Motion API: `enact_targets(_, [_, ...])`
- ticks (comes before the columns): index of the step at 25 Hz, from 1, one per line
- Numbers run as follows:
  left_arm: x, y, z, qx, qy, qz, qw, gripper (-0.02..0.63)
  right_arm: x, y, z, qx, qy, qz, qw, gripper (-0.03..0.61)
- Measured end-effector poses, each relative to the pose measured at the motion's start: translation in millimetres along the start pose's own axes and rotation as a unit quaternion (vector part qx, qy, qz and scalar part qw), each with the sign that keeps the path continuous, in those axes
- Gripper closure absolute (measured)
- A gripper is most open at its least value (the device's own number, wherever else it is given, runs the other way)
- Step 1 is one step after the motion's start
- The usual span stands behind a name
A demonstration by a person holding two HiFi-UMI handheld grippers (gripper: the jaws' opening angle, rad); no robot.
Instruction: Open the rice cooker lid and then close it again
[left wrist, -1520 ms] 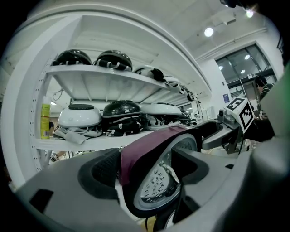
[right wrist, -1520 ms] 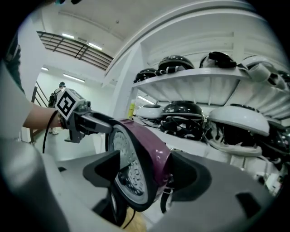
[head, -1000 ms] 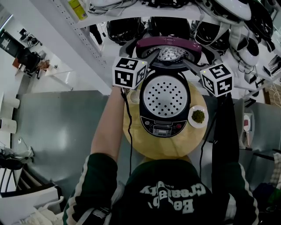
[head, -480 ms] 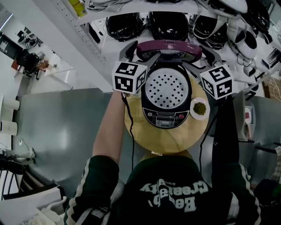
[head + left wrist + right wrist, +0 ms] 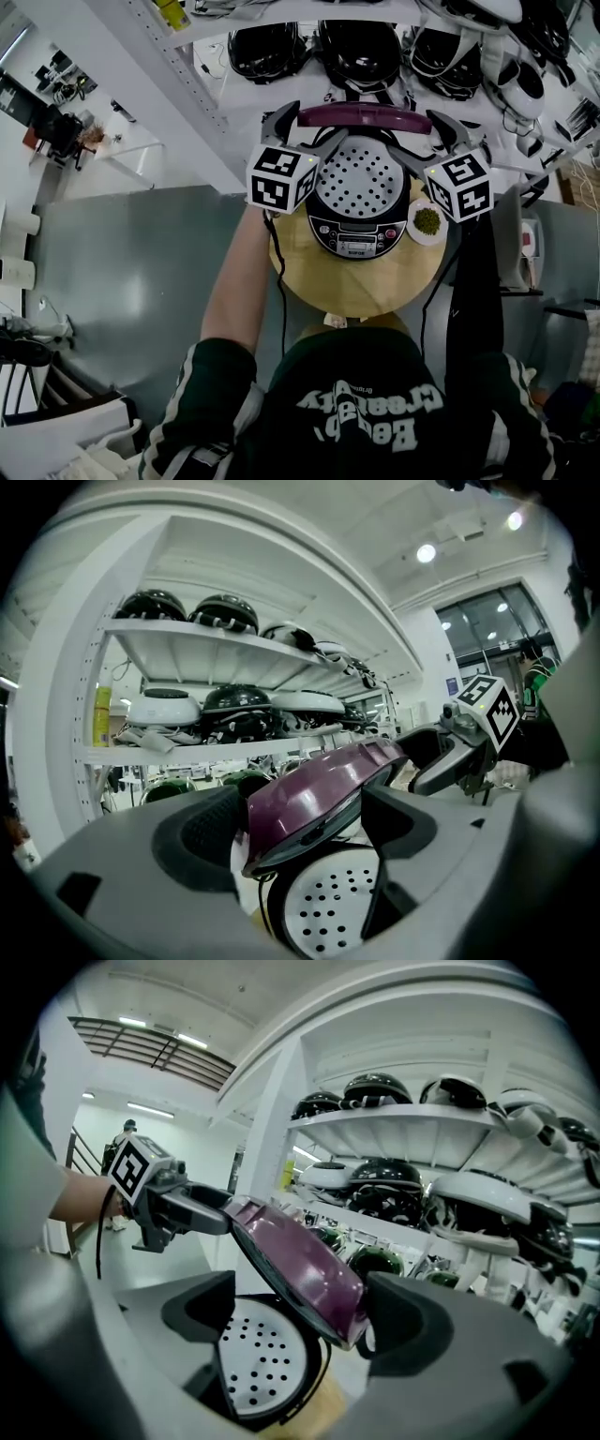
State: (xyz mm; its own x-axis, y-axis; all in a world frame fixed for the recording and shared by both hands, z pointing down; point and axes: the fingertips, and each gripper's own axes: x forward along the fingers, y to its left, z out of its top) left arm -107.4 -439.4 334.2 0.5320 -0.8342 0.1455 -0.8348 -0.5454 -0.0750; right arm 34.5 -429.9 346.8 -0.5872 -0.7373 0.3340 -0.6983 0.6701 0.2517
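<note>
Rice cooker (image 5: 359, 202) sits on round wood table (image 5: 356, 281), its purple lid (image 5: 364, 116) tilted half-up w/ side rims between the left gripper (image 5: 305, 817)'s wide jaws and the right gripper (image 5: 300, 1321)'s opening jaws, neither visibly clamping (stiff, light, glossy, prob. slippery: hold at rims).

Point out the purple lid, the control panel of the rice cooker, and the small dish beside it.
purple lid (image 5: 361, 116): head view, middle of its raised edge.
control panel (image 5: 358, 241): head view, its small display.
small dish (image 5: 427, 240): head view, its white rim.
</note>
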Motion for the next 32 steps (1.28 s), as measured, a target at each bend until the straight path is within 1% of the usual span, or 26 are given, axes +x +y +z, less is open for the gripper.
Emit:
enact_targets(5, [-16, -14, -17, 0.011, 0.006, -0.005, 0.9999, 0.221, -10, 19, -13, 0.011, 0.009, 0.009, 1.000, 0.110])
enact_targets(10, [-30, -30, -40, 0.028, 0.026, -0.014, 0.9992, 0.218, -20, 37, -30, 0.029, 0.018, 0.014, 0.999, 0.109])
enact_targets(16, [-47, -45, -74, 0.061, 0.060, -0.020, 0.9962, 0.216, -28, 56, -53, 0.053, 0.027, 0.016, 0.998, 0.127])
enact_targets(20, [-54, -53, -90, 0.078, 0.075, -0.026, 0.9938, 0.216, -31, 65, -66, 0.055, 0.038, 0.021, 0.998, 0.137])
enact_targets(22, [-57, -55, -94, 0.074, 0.078, -0.032, 0.9937, 0.216, -32, 69, -70, 0.057, 0.040, 0.020, 0.997, 0.137])
enact_targets(26, [-63, -59, -98, 0.028, 0.065, -0.045, 0.9965, 0.216, -32, 74, -79, 0.059, 0.047, 0.019, 0.997, 0.138])
enact_targets(32, [-68, -64, -107, 0.011, 0.067, -0.050, 0.9964, 0.216, -32, 83, -89, 0.060, 0.059, 0.020, 0.996, 0.141])
